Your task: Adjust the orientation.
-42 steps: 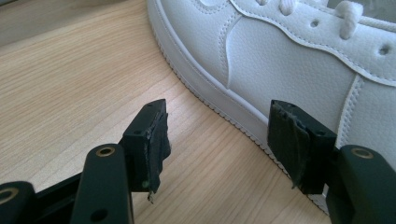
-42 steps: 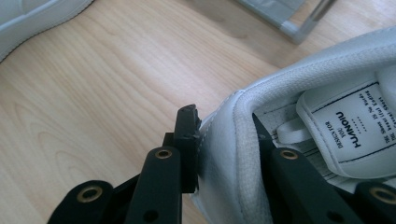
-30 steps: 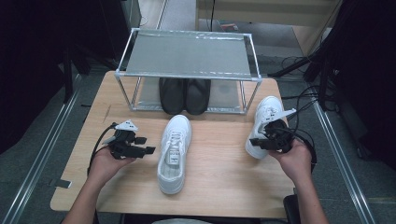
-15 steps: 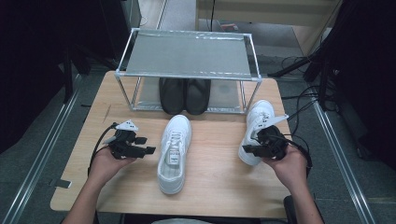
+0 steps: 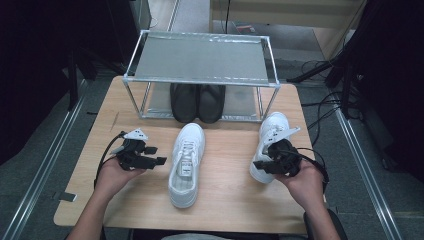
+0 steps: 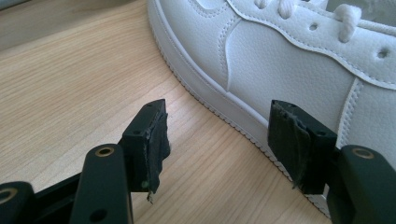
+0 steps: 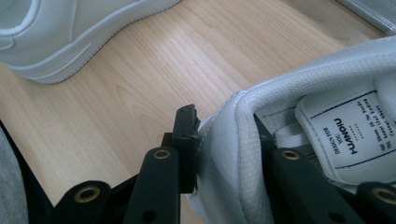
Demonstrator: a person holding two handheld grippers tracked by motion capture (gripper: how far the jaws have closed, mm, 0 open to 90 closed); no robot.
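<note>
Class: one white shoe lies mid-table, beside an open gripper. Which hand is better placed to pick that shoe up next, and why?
Left. The left gripper is open right beside the middle shoe, fingers empty. The right gripper is shut on the other shoe.

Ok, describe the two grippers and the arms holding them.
Both are black, blocky handheld tools. The left gripper has two flat black jaws with worn, frayed pads, brass-coloured pivot rivets on its links, a grey three-cornered plate on top and a black cable looping behind. The right gripper matches, with its own plate and trailing black cable. The person's forearms are bare, no sleeves in sight.
</note>
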